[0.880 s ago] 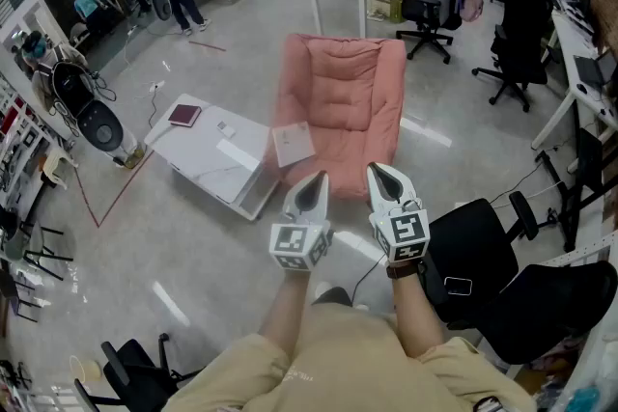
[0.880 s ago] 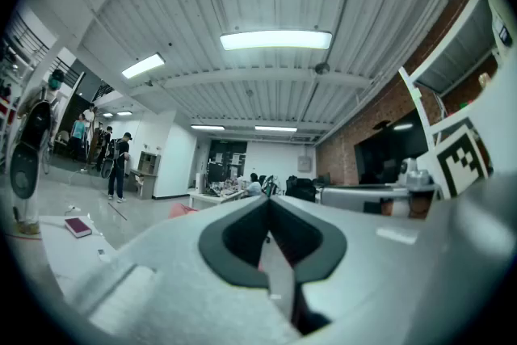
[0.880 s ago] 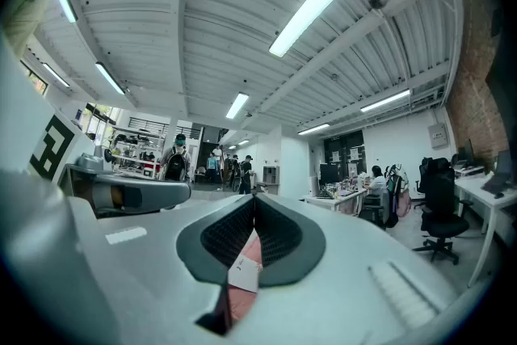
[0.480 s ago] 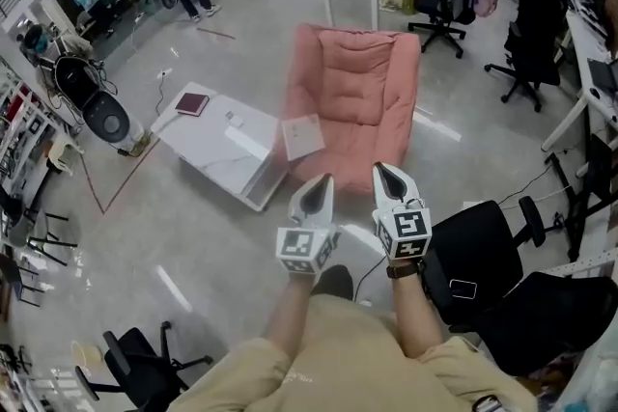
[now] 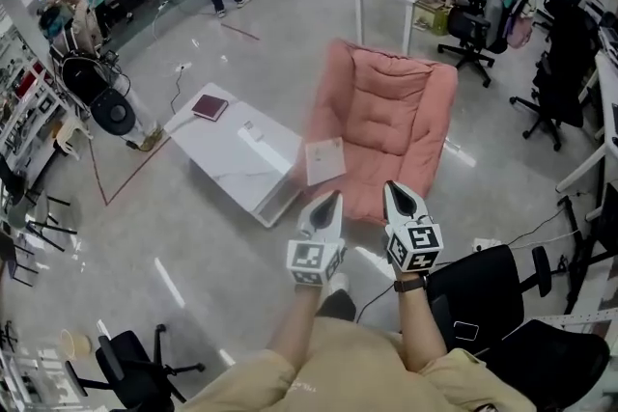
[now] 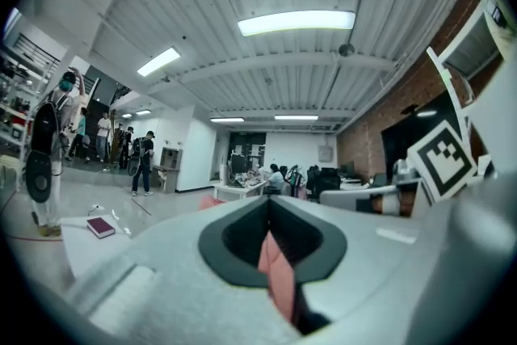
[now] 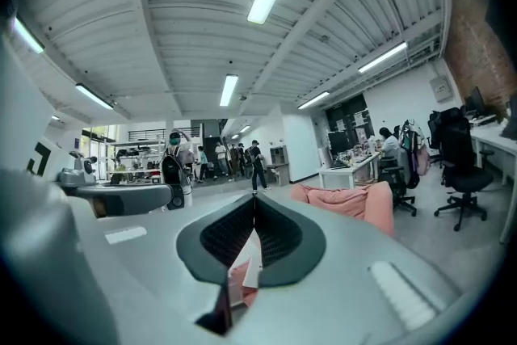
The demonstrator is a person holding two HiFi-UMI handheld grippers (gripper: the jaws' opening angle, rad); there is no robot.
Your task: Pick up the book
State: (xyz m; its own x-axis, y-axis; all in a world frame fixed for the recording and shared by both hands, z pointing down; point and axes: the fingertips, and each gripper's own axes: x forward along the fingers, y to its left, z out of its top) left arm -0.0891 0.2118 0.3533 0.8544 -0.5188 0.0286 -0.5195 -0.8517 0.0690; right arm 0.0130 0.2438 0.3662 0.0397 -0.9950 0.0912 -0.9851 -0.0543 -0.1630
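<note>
Right gripper view: book [image 7: 247, 261] half-hidden behind right gripper's [image 7: 255, 202] empty, closed jaws; left gripper [image 6: 269, 206] alike.

readable text: none | labels, brands, numbers: none | signs: none legible in any view

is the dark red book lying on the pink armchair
No, the dark red book lies near a far corner of the white low table, to the left of the pink armchair.
</note>
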